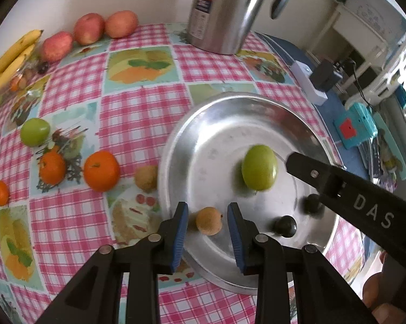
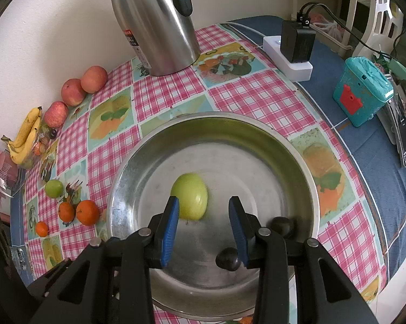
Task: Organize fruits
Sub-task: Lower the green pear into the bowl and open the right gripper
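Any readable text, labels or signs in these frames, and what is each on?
"DAS": white letters on the right gripper's black arm.
Kettle label: orange and dark print, too blurred to read.
Same label, right wrist view: red band, illegible.
Teal box: red shape, no words.

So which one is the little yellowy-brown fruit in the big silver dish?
Find the big silver dish on the checked tablecloth. Look at its near edge, between the blue pads of the left hand-held gripper: the small yellowy-brown fruit lies there. Its dish-mates are one bigger green fruit and two dark ones.
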### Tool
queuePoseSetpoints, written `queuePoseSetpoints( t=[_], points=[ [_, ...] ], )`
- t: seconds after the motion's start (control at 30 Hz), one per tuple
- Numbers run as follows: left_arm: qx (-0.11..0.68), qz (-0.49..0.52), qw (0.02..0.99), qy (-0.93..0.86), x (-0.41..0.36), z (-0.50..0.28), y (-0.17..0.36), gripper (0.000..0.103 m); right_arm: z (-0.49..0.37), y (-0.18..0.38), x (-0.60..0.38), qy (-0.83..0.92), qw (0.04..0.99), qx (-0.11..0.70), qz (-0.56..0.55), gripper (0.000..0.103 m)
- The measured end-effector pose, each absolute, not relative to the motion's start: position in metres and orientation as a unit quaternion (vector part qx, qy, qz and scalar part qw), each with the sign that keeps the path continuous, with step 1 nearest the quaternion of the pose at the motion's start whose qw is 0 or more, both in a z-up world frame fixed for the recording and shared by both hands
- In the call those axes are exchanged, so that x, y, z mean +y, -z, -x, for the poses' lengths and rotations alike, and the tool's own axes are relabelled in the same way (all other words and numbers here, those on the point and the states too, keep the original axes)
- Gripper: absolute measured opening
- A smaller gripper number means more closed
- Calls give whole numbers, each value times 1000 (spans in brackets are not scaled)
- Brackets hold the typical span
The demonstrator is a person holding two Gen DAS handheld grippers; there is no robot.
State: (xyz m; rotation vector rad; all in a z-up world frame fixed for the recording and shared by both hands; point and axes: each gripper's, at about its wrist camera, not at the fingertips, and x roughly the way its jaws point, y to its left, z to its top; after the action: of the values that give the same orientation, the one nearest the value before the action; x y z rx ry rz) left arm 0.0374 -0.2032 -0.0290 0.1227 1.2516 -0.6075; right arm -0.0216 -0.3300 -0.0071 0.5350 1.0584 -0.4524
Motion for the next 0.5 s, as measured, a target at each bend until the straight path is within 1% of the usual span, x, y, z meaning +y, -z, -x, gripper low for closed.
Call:
queuePoseSetpoints(
  t=[0.5],
  points=[
    [580,12,794,181,-137,-76,27,33,17,8,-322,199,808,502,-237,39]
  ],
)
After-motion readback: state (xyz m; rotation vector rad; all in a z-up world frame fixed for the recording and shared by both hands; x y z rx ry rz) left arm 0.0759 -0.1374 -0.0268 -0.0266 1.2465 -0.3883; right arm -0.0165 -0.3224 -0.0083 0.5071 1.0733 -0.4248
